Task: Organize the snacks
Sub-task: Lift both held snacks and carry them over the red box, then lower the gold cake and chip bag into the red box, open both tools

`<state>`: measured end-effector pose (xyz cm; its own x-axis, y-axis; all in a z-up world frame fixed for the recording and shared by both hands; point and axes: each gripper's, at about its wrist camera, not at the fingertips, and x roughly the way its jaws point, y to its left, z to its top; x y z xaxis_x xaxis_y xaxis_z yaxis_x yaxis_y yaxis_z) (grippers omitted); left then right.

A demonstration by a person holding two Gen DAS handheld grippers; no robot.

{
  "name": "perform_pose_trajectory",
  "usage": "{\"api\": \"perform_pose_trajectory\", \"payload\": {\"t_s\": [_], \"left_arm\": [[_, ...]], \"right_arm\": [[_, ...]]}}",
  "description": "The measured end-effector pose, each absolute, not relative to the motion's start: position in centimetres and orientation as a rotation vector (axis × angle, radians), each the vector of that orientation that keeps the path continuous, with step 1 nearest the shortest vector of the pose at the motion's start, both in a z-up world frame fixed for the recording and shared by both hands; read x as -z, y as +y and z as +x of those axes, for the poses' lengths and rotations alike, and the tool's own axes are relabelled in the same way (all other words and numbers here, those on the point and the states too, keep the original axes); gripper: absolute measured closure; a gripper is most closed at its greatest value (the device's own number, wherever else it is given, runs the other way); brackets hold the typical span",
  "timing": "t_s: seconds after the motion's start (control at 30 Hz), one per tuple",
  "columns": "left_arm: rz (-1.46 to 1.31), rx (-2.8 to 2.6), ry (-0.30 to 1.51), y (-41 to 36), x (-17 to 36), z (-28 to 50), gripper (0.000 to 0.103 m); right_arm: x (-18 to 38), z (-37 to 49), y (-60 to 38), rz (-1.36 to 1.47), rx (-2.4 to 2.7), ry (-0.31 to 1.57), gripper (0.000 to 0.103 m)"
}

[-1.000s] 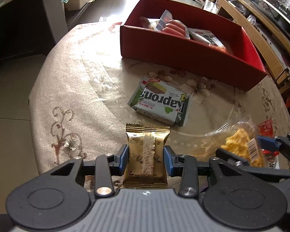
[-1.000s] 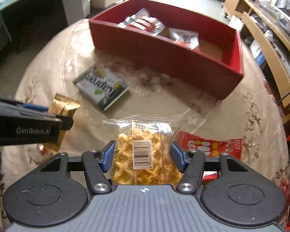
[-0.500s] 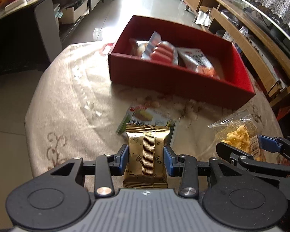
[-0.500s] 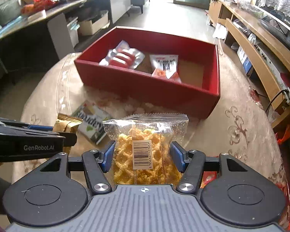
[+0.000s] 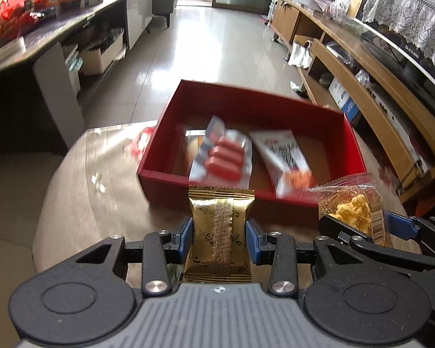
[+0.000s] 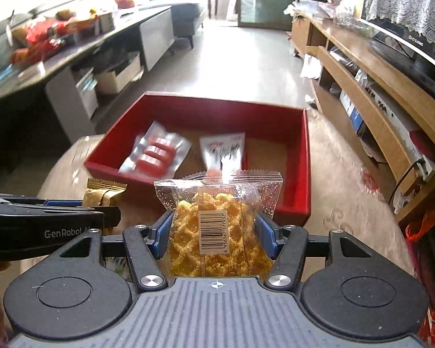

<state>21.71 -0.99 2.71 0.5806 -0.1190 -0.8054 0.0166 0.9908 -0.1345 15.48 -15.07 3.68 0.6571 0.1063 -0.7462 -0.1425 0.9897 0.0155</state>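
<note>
Surface (image 5: 72, 191) with the patterned cloth is carrying everything; its near part is sitting hidden under both rigs, so whatever is lying there can't be checked.

Red box (image 5: 351, 145) is sitting open-topped at the far side of the surface, looking like the collection bin. Sausage pack (image 5: 223, 156) and a white-and-red packet (image 5: 284, 156) are lying flat inside it, side by side. Something pale is tucked under the sausage pack's left edge, too blurred to name. Right part of the box floor is showing bare, probably the room being kept for the incoming items.

Right gripper (image 6: 214, 229) is pinching the clear bag of yellow waffle snacks (image 6: 217, 226) across its width, barcode facing the camera, top seal pointing at the box. Bag's lower end is running under the rig body, cut off.

Left gripper (image 5: 219, 237) is pressing its blue pads on the sides of the gold packet (image 5: 219, 226), back seam up, also aimed at the box. Its print is too small to read.

Both packets are hanging short of the box's near wall, not over the opening yet. My read: side grips are leaving the packets free to drop flat on release.

Box contents are motion-smeared in both views, labels unreadable.
</note>
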Motion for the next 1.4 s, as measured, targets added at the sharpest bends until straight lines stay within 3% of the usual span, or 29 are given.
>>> {"api": "perform_pose_trajectory", "payload": {"t_s": [0.7,1.4], "left_arm": [[-0.068,0.029,0.909,-3.3,-1.9,31.3,0.067],[-0.021,-0.002,0.940,-3.9,0.0,32.6,0.064]], "right_arm": [[-2.3,24.4,-17.1,0.042,-0.088,0.803,0.036],[0.8,26.4,-17.0,0.037,-0.090,0.838,0.032]]}}
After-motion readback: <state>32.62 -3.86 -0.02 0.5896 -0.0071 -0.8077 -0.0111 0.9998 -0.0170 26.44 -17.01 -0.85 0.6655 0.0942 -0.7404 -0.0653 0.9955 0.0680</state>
